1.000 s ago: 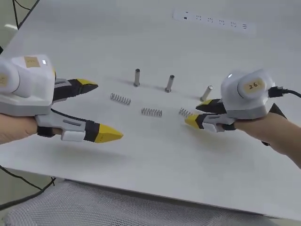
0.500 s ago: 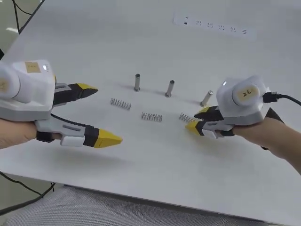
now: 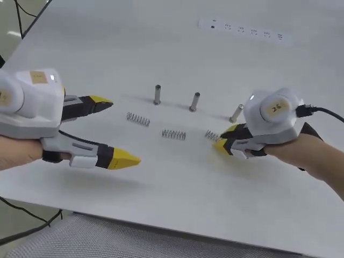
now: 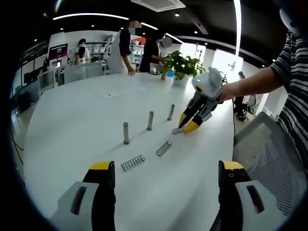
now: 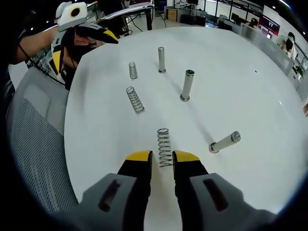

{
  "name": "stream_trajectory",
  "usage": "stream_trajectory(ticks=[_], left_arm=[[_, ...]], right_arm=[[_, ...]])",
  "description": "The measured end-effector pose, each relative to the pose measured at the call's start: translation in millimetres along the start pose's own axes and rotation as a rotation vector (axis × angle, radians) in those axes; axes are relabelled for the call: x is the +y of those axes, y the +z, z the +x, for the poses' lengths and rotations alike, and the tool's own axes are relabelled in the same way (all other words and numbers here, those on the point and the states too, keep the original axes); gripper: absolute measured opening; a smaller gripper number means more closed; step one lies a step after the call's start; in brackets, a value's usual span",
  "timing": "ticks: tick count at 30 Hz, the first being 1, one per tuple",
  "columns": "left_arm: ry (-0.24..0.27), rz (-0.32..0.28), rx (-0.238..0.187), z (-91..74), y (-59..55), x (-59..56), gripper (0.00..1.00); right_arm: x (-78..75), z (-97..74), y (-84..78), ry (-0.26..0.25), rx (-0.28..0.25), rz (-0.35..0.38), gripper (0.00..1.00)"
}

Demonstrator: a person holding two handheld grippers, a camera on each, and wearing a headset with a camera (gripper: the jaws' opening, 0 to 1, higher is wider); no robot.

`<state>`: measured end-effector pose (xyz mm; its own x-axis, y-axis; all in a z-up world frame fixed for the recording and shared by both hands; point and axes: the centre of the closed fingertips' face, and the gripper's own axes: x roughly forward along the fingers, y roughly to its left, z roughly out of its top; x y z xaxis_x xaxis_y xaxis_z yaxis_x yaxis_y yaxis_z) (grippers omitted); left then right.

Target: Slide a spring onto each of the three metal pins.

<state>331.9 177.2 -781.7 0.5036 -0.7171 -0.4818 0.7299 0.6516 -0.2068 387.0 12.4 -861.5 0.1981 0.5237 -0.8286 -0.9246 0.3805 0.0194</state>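
Observation:
Three upright metal pins [image 3: 157,94] [image 3: 194,101] [image 3: 236,113] stand in a row on the white table [image 3: 177,183]. In front of them lie three springs [image 3: 138,119] [image 3: 173,134] [image 3: 211,135]. My right gripper [image 3: 223,137] is low on the table at the rightmost spring [image 5: 164,147]. Its jaws are narrowly open, and the spring's near end lies between the yellow fingertips [image 5: 139,156]. My left gripper [image 3: 115,129] hovers wide open at the left, short of the leftmost spring [image 4: 132,162]; nothing is between its fingers [image 4: 102,167]. The right gripper [image 4: 190,122] also appears in the left gripper view.
A white power strip [image 3: 244,27] lies at the far side of the table. A mesh chair [image 3: 107,231] sits below the table's front edge. People and a potted plant [image 4: 183,65] are beyond the table's far end.
My right gripper has dropped and shifted slightly left onto the rightmost spring, and its jaws have narrowed around the spring's end. The left gripper has stayed in place.

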Motion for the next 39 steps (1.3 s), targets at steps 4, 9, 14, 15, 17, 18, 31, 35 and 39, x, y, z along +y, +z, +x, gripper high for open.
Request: stream_trajectory(ticks=[4,9,14,15,17,18,31,35,39], left_arm=[[-0.004,0.001,-0.002,1.1,1.3,-0.8,0.88],[-0.007,0.002,0.002,1.9,0.4,-1.5,0.88],[-0.009,0.002,0.006,2.7,-0.9,-3.2,0.88],[-0.011,0.001,0.006,2.8,-1.0,-3.6,0.88],[-0.012,0.004,0.009,3.1,-1.0,-4.5,0.88],[-0.013,0.004,0.007,3.3,-0.5,-5.2,0.88],[-0.031,0.012,0.006,6.7,2.3,-10.5,0.87],[-0.033,0.014,0.003,6.1,3.2,-11.3,0.87],[-0.037,0.017,0.003,5.9,3.8,-12.8,0.87]], right_arm=[[-0.5,1.3,-1.3,0.003,0.005,-0.003,0.16],[1.2,1.3,-2.1,0.002,0.015,-0.026,0.13],[1.6,0.6,-1.4,0.004,0.015,-0.03,0.13],[1.6,0.6,-1.3,0.004,0.015,-0.031,0.13],[0.5,-0.2,-1.2,-0.001,0.017,-0.031,0.13],[-0.2,-1.4,-0.1,-0.004,0.012,-0.02,0.13],[-1.4,-12.2,5.6,-0.005,-0.011,-0.027,0.13],[1.8,-13.9,5.6,0.001,-0.013,-0.025,0.13],[4.1,-16.0,6.8,0.005,-0.016,-0.03,0.12]])
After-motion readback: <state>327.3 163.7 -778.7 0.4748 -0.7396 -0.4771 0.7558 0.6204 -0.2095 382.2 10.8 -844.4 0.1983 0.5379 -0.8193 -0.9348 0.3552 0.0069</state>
